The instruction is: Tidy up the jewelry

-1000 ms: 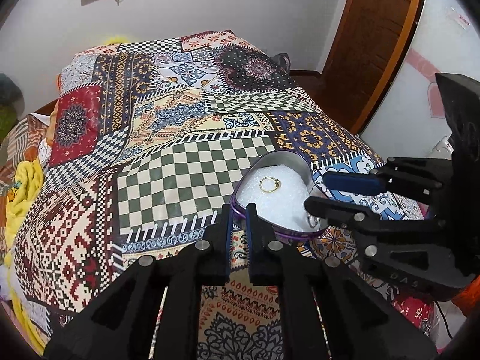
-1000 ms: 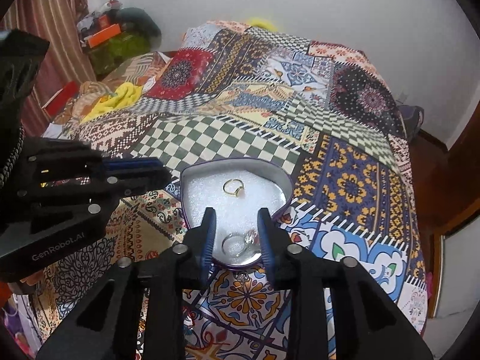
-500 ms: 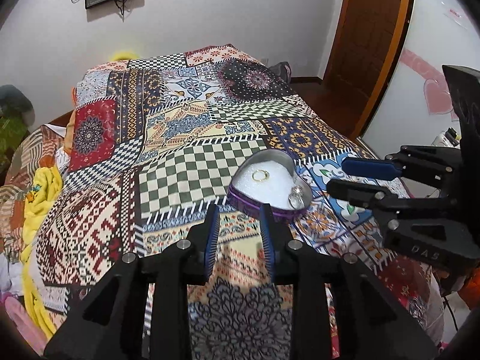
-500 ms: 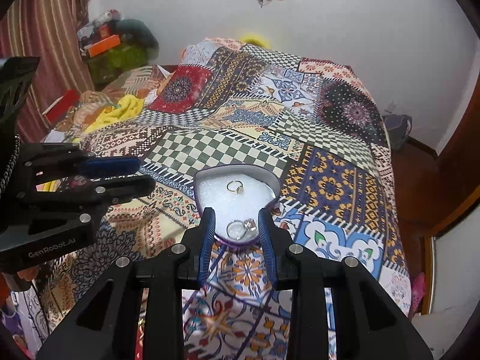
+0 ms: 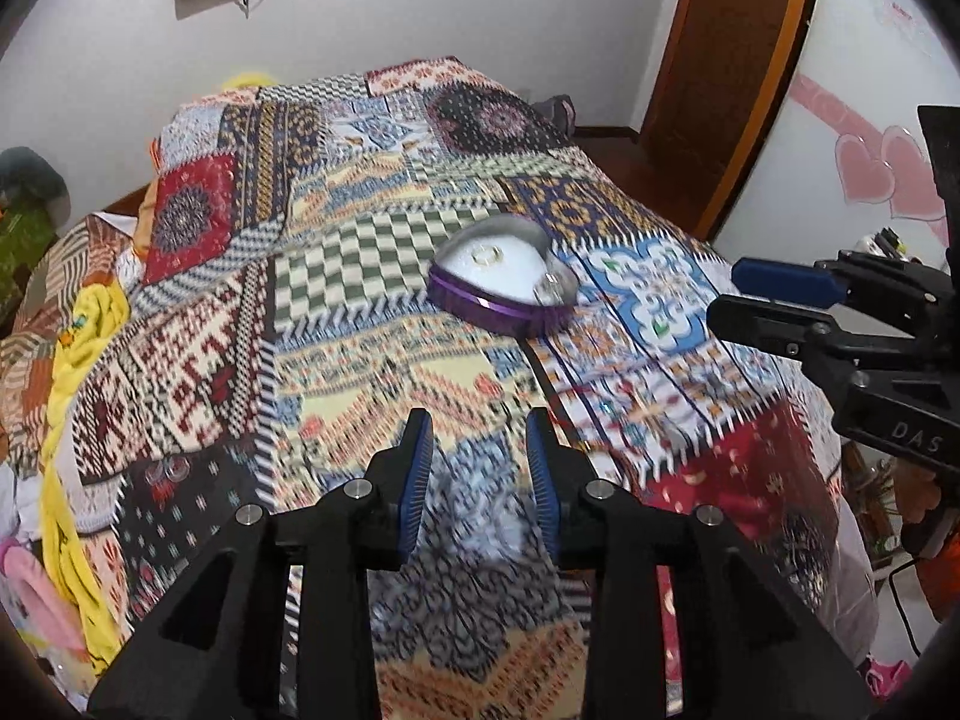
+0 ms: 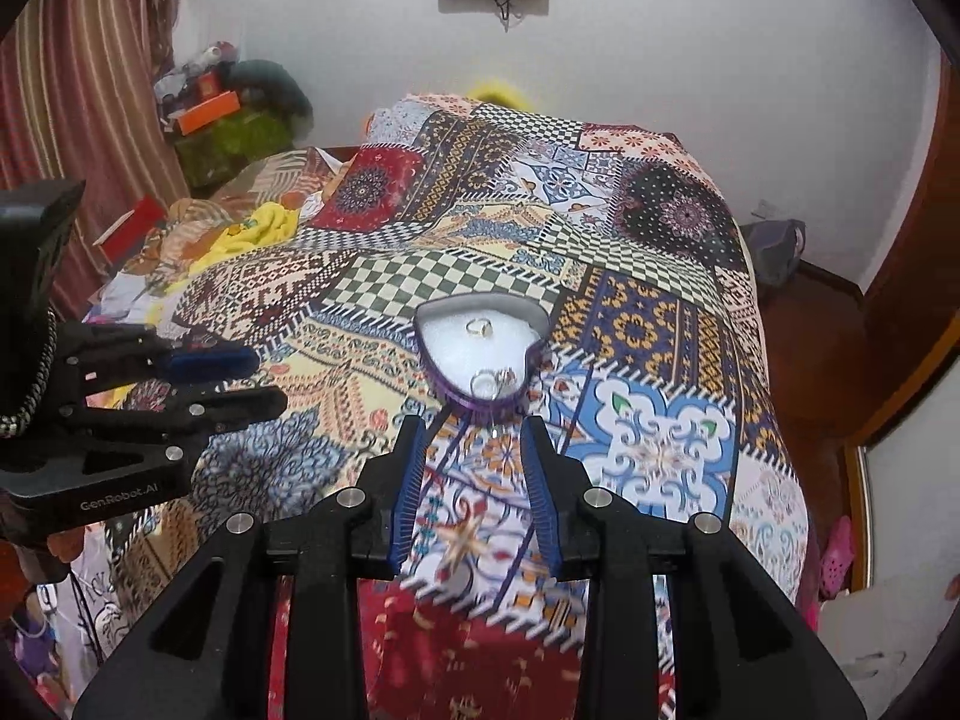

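Two rings (image 6: 481,327) (image 6: 493,383), one gold and one apparently silver, lie in the heart-shaped box (image 6: 480,405) on the patchwork bedspread (image 6: 630,324). Left gripper (image 5: 478,456) and right gripper (image 6: 472,462) hover apart from it; both jaws, just widening, stand partly open and empty.

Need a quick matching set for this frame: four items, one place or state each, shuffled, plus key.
Items:
1. heart-shaped box
2. gold ring
3. silver ring
4. left gripper

Descriptions:
A. at the pointed end of the box, nearest the grippers
B. jaws apart, nothing between them, over the bedspread
C. on the white padding near the box's wide end
D. lidless, purple-sided, resting on the patchwork bed

Pairs: 1-D, 2-C, 3-A, 4-B
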A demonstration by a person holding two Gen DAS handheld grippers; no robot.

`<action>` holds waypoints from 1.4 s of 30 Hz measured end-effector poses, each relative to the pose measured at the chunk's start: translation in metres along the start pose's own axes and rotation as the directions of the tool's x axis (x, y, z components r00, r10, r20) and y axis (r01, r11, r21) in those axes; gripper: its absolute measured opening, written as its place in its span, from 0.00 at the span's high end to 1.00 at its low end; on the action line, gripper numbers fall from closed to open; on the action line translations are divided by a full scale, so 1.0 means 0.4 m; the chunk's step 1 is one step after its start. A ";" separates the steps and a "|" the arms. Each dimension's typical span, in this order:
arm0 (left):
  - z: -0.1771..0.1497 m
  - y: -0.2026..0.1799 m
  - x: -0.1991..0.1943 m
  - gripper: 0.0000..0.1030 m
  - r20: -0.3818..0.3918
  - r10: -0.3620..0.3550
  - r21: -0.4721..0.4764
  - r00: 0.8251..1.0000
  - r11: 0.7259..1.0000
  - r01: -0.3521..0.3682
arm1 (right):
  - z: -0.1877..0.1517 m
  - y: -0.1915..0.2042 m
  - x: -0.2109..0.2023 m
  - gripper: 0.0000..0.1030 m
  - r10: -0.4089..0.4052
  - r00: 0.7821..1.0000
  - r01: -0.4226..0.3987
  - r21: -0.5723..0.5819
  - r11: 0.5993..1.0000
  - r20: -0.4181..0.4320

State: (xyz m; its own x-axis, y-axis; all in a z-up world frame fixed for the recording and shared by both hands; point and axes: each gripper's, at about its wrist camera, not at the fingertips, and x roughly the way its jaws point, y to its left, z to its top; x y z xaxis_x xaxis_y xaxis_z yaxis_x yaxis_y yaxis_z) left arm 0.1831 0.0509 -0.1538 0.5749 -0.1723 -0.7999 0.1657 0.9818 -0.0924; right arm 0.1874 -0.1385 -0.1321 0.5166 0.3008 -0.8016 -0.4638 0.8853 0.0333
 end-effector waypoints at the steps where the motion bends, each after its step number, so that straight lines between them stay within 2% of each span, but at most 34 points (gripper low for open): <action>1: -0.005 -0.005 0.001 0.70 -0.005 -0.002 0.003 1.000 1.000 0.002 | -0.010 0.000 -0.004 0.64 0.000 1.000 0.000 0.008 1.000 -0.001; 2: -0.013 -0.012 0.000 0.70 -0.009 -0.005 0.006 1.000 1.000 0.005 | -0.017 0.000 -0.008 0.59 0.000 1.000 0.000 0.015 1.000 0.001; 3: -0.021 -0.019 0.000 0.70 -0.014 -0.010 0.009 1.000 1.000 0.010 | -0.026 -0.001 -0.011 0.58 -0.002 1.000 0.002 0.023 1.000 0.002; 11: -0.072 -0.064 0.024 0.70 -0.061 -0.064 -0.003 0.996 0.998 0.064 | -0.092 -0.011 -0.030 0.58 -0.011 1.000 0.013 0.070 0.997 -0.020; 18: -0.084 -0.090 0.065 0.70 -0.091 -0.104 -0.020 0.990 0.995 0.103 | -0.144 -0.010 -0.031 0.58 -0.035 0.999 0.038 0.087 0.995 -0.042; 34: -0.077 -0.093 0.120 0.70 -0.125 -0.152 -0.067 0.981 0.987 0.144 | -0.181 -0.022 -0.009 0.58 -0.036 0.996 0.045 0.111 0.993 -0.078; 36: -0.076 -0.092 0.127 0.73 -0.124 -0.151 -0.069 0.981 0.987 0.143 | -0.183 -0.024 -0.009 0.58 -0.036 0.996 0.045 0.113 0.993 -0.079; 37: -0.076 -0.093 0.128 0.80 -0.123 -0.149 -0.064 0.981 0.988 0.142 | -0.182 -0.024 -0.008 0.58 -0.035 0.996 0.044 0.114 0.992 -0.079; 42: -0.081 -0.102 0.113 0.80 -0.098 -0.123 -0.043 0.988 0.992 0.120 | -0.180 -0.020 -0.006 0.58 -0.031 0.996 0.040 0.113 0.993 -0.081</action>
State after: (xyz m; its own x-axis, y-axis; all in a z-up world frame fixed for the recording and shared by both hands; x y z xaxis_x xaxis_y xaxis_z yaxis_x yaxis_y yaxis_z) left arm 0.1763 0.0056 -0.2052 0.4689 -0.2836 -0.8365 0.1983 0.9567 -0.2131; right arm 0.1380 -0.1720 -0.1733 0.4709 0.2435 -0.8479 -0.3587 0.9310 0.0681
